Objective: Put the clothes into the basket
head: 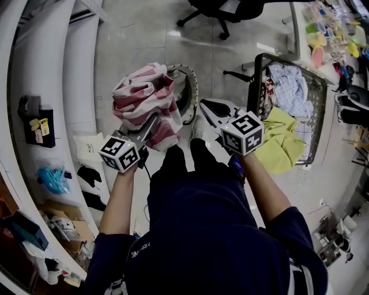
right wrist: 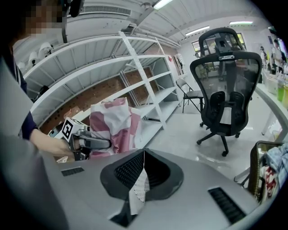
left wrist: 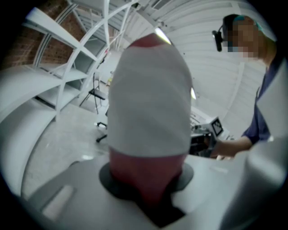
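Note:
A bunched red-and-white striped garment [head: 144,98] hangs in the air in front of me, and my left gripper [head: 155,120] is shut on its lower part. In the left gripper view that garment [left wrist: 148,108] fills the middle and rises out of the jaws of the left gripper [left wrist: 148,182]. To its right my right gripper [head: 204,105] is shut with nothing in it; in the right gripper view the right gripper [right wrist: 143,173] shows its pads pressed together. A black wire basket [head: 316,86] stands on the floor at the right, holding a blue-white shirt [head: 288,86], with a yellow garment [head: 282,141] draped over its near edge.
White shelving [head: 52,86] curves along the left, with bags and small items on the floor beside it. A black office chair [head: 222,11] stands beyond, seen large as the office chair [right wrist: 225,90] in the right gripper view. A cluttered desk [head: 334,34] is behind the basket.

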`<state>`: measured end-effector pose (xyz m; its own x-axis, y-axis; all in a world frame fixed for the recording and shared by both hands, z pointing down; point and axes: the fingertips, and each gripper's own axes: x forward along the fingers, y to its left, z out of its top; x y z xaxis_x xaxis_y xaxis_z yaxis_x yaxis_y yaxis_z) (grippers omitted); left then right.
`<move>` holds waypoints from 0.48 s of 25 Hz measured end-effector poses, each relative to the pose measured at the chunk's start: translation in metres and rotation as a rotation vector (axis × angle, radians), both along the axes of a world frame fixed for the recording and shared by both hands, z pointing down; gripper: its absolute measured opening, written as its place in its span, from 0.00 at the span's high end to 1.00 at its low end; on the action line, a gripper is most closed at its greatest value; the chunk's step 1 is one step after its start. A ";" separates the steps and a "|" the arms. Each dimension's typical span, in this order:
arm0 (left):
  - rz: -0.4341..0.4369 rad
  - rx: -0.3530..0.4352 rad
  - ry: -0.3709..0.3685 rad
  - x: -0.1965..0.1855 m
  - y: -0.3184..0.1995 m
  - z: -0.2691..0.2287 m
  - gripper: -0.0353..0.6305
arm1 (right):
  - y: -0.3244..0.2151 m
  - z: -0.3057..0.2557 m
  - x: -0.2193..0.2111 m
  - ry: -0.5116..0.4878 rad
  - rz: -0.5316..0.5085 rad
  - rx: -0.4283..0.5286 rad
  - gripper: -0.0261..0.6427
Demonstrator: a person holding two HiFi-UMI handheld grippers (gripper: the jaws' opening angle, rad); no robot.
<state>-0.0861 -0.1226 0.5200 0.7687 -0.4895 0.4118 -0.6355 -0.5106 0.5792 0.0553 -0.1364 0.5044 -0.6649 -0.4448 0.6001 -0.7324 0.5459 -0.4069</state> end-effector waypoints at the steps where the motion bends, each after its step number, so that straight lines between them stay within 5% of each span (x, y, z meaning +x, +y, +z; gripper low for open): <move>1: 0.000 -0.012 -0.006 0.001 -0.001 0.008 0.79 | 0.000 0.006 0.001 0.005 -0.001 -0.004 0.95; 12: 0.009 -0.103 -0.058 0.011 -0.004 0.072 0.79 | -0.002 0.068 -0.008 0.047 -0.015 -0.083 0.95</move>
